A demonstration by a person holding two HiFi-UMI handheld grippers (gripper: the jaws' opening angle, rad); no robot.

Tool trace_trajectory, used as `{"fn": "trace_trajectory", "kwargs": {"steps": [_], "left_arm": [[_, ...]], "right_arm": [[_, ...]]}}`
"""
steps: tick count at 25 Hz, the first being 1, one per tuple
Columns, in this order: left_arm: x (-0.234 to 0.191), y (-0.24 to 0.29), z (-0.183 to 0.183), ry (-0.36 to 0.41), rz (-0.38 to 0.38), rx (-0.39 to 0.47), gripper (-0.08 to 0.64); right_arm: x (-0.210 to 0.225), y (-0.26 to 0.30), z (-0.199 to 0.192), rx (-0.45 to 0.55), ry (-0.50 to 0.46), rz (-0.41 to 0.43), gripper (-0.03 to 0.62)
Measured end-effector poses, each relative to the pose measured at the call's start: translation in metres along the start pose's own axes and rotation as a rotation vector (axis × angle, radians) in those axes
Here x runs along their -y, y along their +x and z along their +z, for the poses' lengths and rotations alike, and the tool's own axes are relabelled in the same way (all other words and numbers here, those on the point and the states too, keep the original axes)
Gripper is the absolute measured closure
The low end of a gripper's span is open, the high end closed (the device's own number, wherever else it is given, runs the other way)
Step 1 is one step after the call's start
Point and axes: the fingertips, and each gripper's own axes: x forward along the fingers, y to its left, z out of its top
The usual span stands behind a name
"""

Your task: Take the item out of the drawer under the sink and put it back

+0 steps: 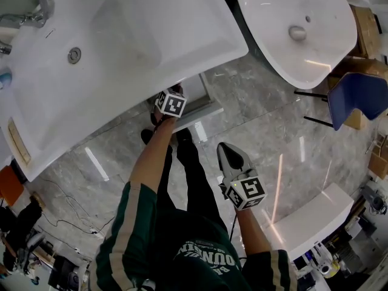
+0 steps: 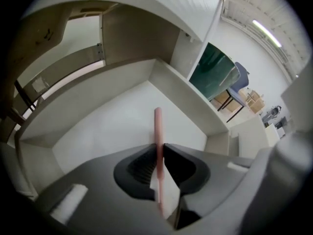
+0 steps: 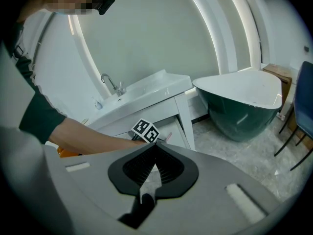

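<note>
The white drawer (image 2: pixel 105 131) under the sink (image 1: pixel 121 47) stands pulled out. My left gripper (image 2: pixel 158 150) reaches into it, shut on a thin pink stick-like item (image 2: pixel 158 124) that pokes forward above the drawer floor. In the head view only its marker cube (image 1: pixel 171 103) shows below the sink edge; the jaws are hidden. The right gripper view shows that cube (image 3: pixel 145 129) and the pink tip (image 3: pixel 168 137) at the drawer front (image 3: pixel 173 126). My right gripper (image 3: pixel 155 145) is shut on nothing and hangs back from the cabinet over the floor (image 1: pixel 230 156).
A white freestanding bathtub (image 1: pixel 297 29) with a dark green outside (image 3: pixel 244 114) stands to the right of the sink. A blue chair (image 1: pixel 357 99) and cardboard boxes (image 1: pixel 367 32) lie beyond it. The faucet (image 3: pixel 111 84) sits on the sink's far side. Grey marble floor (image 1: pixel 267 126) lies between.
</note>
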Motion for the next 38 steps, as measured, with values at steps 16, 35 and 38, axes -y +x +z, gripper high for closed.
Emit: {"fn": "trace_trajectory", "kwargs": {"steps": [16, 35, 38], "left_arm": [[0.039, -0.053, 0.002, 0.098, -0.086, 0.069, 0.46], [-0.034, -0.411, 0.034, -0.002, 0.005, 0.53, 0.509], [-0.06, -0.463, 0.029, -0.029, 0.088, 0.611, 0.509]], "right_arm": [[-0.027, -0.004, 0.016, 0.016, -0.026, 0.046, 0.591], [-0.217, 0.0, 0.165, 0.153, -0.316, 0.346, 0.589], [-0.256, 0.001, 0.189, 0.188, -0.374, 0.403, 0.589]]}}
